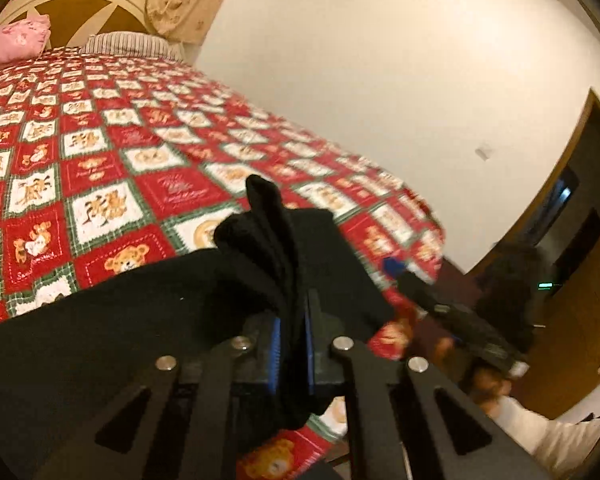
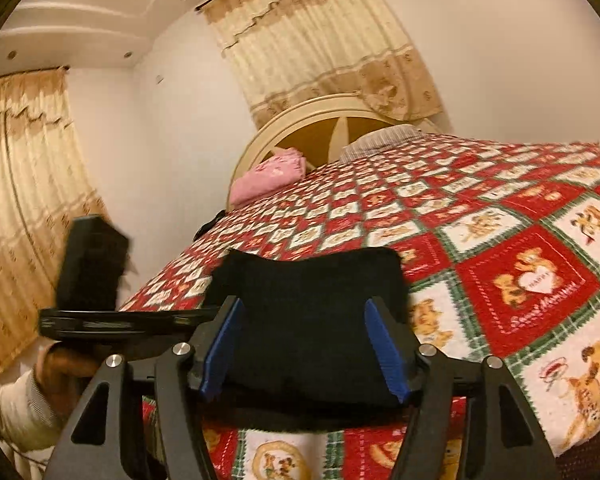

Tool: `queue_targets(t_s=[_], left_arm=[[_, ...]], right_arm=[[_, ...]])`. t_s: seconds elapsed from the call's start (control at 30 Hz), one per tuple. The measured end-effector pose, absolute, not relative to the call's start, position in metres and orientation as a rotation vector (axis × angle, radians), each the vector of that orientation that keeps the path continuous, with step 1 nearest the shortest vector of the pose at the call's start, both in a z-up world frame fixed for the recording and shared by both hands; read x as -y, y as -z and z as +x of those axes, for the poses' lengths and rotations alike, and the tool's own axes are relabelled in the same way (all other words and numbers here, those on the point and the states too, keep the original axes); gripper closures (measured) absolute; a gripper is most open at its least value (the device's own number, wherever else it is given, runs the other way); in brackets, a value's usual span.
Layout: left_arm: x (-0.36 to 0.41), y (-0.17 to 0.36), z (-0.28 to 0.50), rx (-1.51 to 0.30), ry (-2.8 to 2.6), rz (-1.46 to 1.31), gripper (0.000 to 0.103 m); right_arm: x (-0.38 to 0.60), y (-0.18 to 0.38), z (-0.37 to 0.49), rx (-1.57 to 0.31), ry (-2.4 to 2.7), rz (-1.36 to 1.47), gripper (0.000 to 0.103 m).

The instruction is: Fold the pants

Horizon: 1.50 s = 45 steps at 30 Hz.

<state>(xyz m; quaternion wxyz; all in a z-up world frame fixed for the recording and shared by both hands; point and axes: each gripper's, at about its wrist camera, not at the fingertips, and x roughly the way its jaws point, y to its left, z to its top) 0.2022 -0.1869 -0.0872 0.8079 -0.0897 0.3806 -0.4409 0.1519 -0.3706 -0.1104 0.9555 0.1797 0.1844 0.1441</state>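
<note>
Here the left gripper (image 1: 291,344) is clamped tight on a bunched fold of the black pants (image 1: 148,320), which lie at the near edge of the teddy-bear quilt (image 1: 112,160). The right gripper (image 2: 306,344) stands apart, its blue pads (image 2: 384,344) seemingly clear of the pants' folded end. A pink pillow (image 2: 268,176) rests by the headboard (image 2: 300,120).
</note>
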Motion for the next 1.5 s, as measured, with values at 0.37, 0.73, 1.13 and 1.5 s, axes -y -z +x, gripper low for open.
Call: queue_targets(t_s=[0.37, 0.73, 1.13, 1.5], left_arm=[[0.124, 0.116, 0.213, -0.876, 0.806, -0.257, 0.093], [0.100, 0.143, 0.218, -0.906, 0.746, -0.310, 0.093], [0.079, 0.144, 0.216, -0.883, 0.710, -0.305, 0.093], [0.063, 0.149, 0.213, -0.887, 0.696, -0.356, 0.093]], right_arm=[[0.365, 0.110, 0.150, -0.378, -0.314, 0.356, 0.038], [0.311, 0.118, 0.152, -0.494, -0.470, 0.208, 0.038], [0.297, 0.125, 0.154, -0.545, -0.440, 0.148, 0.038], [0.277, 0.127, 0.170, -0.627, -0.423, 0.062, 0.037]])
